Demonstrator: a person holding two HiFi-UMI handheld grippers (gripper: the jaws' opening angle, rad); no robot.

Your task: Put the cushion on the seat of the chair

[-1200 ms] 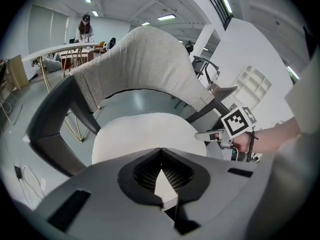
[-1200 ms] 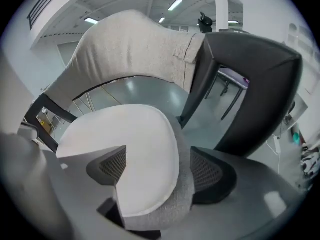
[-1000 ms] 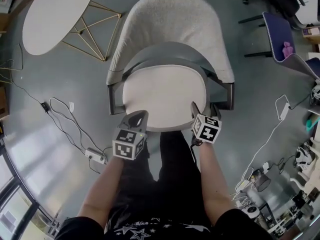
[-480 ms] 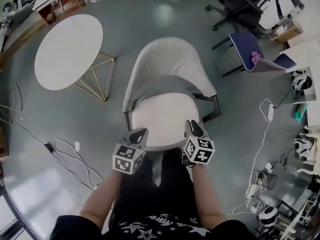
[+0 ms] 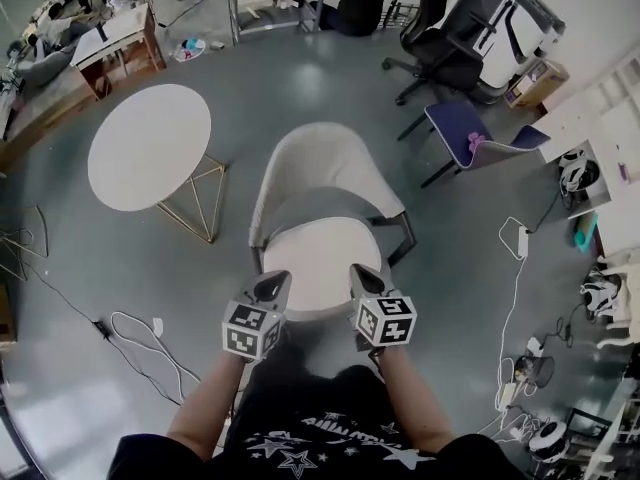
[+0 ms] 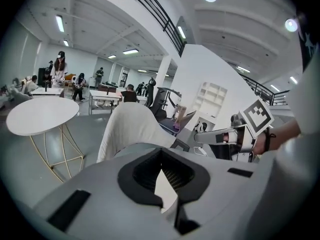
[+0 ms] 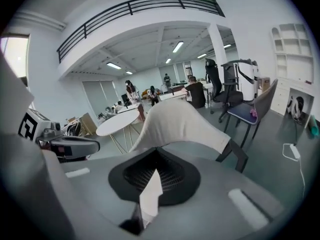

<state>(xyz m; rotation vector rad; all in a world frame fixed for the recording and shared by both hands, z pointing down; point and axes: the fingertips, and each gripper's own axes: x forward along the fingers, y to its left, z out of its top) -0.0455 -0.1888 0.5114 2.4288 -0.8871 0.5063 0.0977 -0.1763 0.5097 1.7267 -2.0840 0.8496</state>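
Observation:
The pale upholstered chair [image 5: 318, 173] stands in front of me with the cream cushion [image 5: 322, 260] lying flat on its seat. My left gripper [image 5: 272, 284] and right gripper [image 5: 361, 274] hover side by side over the seat's front edge, lifted clear of the cushion. Both point forward and down, jaws shut with nothing held. In the left gripper view the chair back [image 6: 131, 128] rises beyond my left gripper [image 6: 162, 176], and the right gripper [image 6: 199, 138] shows at the right. In the right gripper view the chair back [image 7: 175, 121] stands ahead.
A round white table [image 5: 150, 146] on a gold wire base stands left of the chair. Cables and a power strip [image 5: 130, 330] lie on the floor at the left, more cables [image 5: 515, 268] at the right. A purple chair [image 5: 462, 128], a black office chair [image 5: 455, 48] and desks stand behind.
Both grippers have lifted up and away from the cushion's front edge. The right jaws went from open to shut. The chair now looks smaller and farther below.

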